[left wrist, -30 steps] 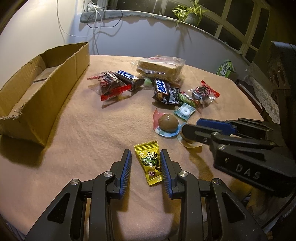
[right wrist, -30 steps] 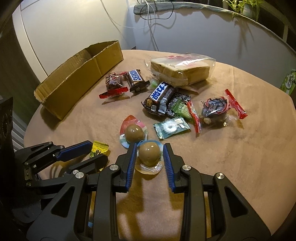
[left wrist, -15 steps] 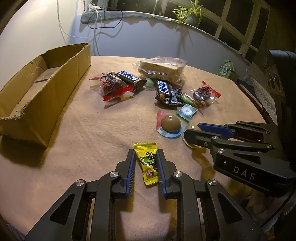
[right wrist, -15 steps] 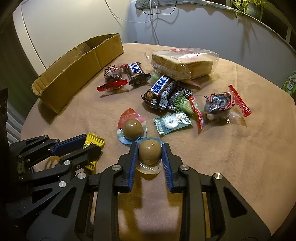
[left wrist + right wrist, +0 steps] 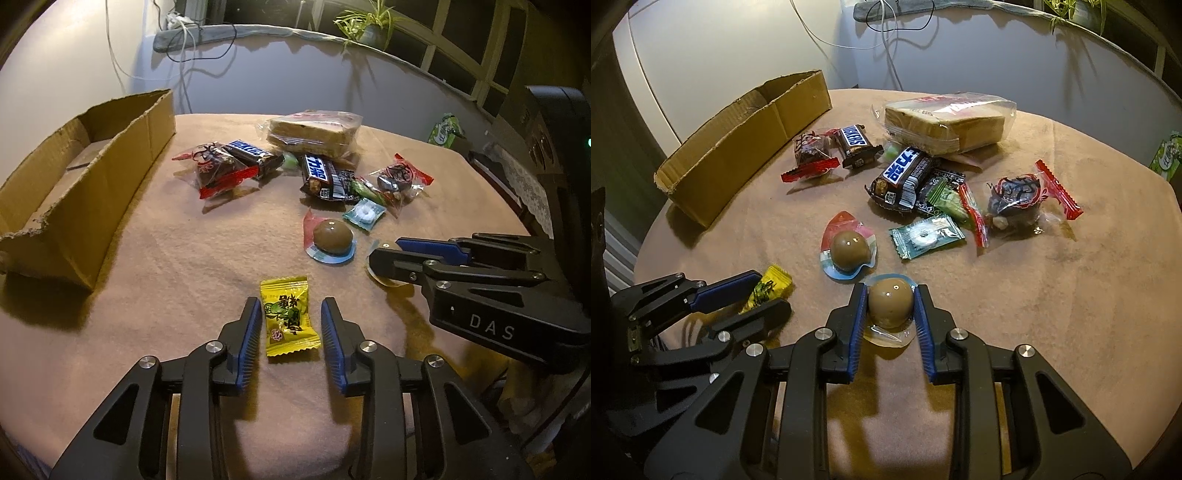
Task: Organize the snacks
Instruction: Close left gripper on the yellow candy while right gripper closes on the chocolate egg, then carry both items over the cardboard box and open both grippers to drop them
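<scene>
1. The yellow candy packet (image 5: pixel 290 320) is a small pillow of crinkly film: judged very light, soft, a little slippery. The best hold looks to be across its puffed middle, not the flat crimped ends, which would likely slide out.
2. It lies flat on the worktop (image 5: pixel 166 266), between the pads of the left tongs (image 5: pixel 290 325). Their jaws have just been opening; they now stand narrowly apart, with a sliver of space on each side of the packet, pressing nothing.
3. The brown egg-shaped sweet (image 5: pixel 889 303) in its clear blister looks rigid, smooth and rounded, so it may squirt out unless pinched at its widest part.
4. The right tongs (image 5: pixel 890 306) grip it there, both pads against its sides.
5. The cardboard box (image 5: pixel 85 184) stands well apart, on the left.
</scene>
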